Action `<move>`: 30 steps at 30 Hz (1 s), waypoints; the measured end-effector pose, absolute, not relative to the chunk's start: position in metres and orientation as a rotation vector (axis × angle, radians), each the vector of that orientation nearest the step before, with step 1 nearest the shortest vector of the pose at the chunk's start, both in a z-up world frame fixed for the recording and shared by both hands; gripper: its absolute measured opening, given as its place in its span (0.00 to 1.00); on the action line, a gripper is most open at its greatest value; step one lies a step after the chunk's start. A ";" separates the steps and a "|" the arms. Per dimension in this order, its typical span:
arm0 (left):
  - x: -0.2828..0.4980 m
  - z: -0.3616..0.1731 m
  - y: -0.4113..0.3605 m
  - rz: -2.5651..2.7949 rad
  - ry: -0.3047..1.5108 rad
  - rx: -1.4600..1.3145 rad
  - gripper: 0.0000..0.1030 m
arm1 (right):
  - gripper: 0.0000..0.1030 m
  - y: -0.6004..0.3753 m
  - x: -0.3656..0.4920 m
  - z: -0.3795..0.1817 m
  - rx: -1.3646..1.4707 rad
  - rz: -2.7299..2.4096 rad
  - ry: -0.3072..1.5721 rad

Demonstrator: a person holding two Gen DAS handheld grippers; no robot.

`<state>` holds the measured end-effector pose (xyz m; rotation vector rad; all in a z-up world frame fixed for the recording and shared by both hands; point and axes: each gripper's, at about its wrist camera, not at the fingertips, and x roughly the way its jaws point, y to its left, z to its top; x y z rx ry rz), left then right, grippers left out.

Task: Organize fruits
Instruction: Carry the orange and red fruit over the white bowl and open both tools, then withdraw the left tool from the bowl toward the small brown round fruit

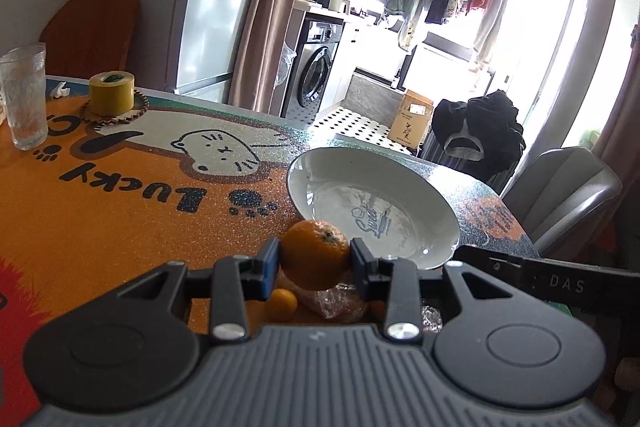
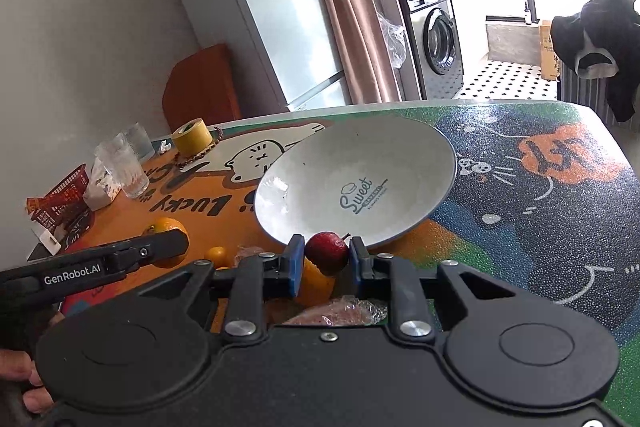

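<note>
My left gripper (image 1: 315,259) is shut on an orange (image 1: 314,253) and holds it above the table, just short of the near rim of a white plate (image 1: 400,183). My right gripper (image 2: 326,255) is shut on a small dark red fruit (image 2: 327,251), held at the near rim of the same plate (image 2: 312,175), which is empty. Below the grippers lie a small kumquat-like fruit (image 1: 283,303), another orange fruit (image 2: 318,281) and something in clear plastic wrap (image 1: 340,303). The left gripper (image 2: 168,247) with its orange (image 2: 166,227) also shows in the right wrist view.
The table has a colourful cat-print mat (image 1: 120,211). A drinking glass (image 1: 25,95) and a yellow tape roll (image 1: 111,93) on a bead ring stand at the far left. A red basket (image 2: 60,201) and more glasses (image 2: 124,163) are by the wall. A grey chair (image 1: 568,195) stands beyond the table's right edge.
</note>
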<state>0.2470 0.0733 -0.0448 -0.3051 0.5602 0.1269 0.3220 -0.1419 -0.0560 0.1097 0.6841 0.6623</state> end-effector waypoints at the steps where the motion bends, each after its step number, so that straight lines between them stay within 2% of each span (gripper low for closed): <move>1: 0.251 -0.045 0.074 0.124 0.563 -0.307 0.35 | 0.22 -0.140 0.324 -0.056 0.111 0.663 0.684; 15: 0.309 -0.049 0.069 0.101 0.601 -0.287 0.35 | 0.22 -0.119 0.362 -0.065 0.130 0.621 0.693; 21: 0.324 -0.051 0.062 0.093 0.614 -0.275 0.35 | 0.35 -0.125 0.368 -0.072 0.166 0.593 0.704; 26: 0.330 -0.050 0.061 0.098 0.615 -0.271 0.35 | 0.40 -0.144 0.362 -0.072 0.194 0.573 0.696; 28: 0.333 -0.049 0.059 0.091 0.616 -0.274 0.35 | 0.46 -0.150 0.359 -0.073 0.200 0.570 0.701; 30: 0.332 -0.046 0.059 0.108 0.599 -0.278 0.39 | 0.50 -0.154 0.354 -0.073 0.198 0.568 0.703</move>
